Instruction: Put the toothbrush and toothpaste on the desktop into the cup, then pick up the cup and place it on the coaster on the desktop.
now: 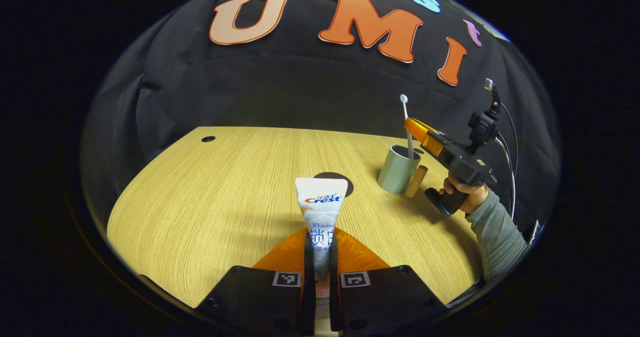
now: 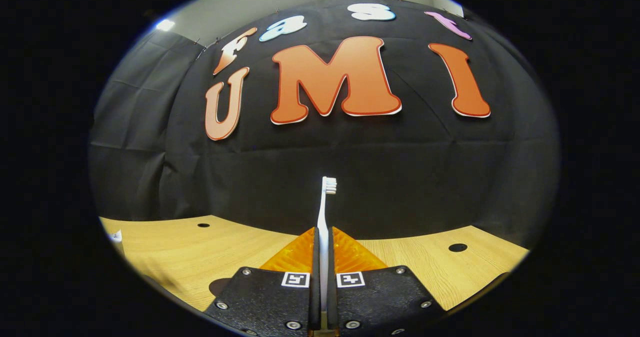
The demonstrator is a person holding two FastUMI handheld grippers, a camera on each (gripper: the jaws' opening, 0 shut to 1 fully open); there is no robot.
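1. Step in hand, as I judge it: loading the cup. The right gripper (image 2: 320, 257) is clamped narrow on the toothbrush (image 2: 323, 217), handle between both fingers, bristle head pointing up at 12 o'clock in the right gripper view.
2. In the left gripper view that same gripper (image 1: 417, 129) sits at about 2 o'clock, held by a hand (image 1: 462, 192) in a grey sleeve, with the toothbrush (image 1: 406, 122) standing upright and its lower end down inside the cup (image 1: 397, 169). Whether the end rests on the cup's bottom I cannot tell.
3. The left gripper (image 1: 320, 257) is closed on the toothpaste (image 1: 320, 207), the tube's flat crimped end pointing toward 12 o'clock, raised over the counter (image 1: 200, 202).
4. Next move, by my reckoning: let the toothbrush go so that it leans on the rim, then carry the toothpaste toward 2 o'clock and drop it in upright beside the toothbrush.
5. The cup is a plain matte grey-green cylinder with what looks like a wooden peg handle; the coaster (image 1: 345, 182) is a dark flat disc just behind the toothpaste, near the cup.
6. The tube is glossy, soft plastic, likely to squash; the toothbrush is thin, stiff and white. The counter is pale wood grain.
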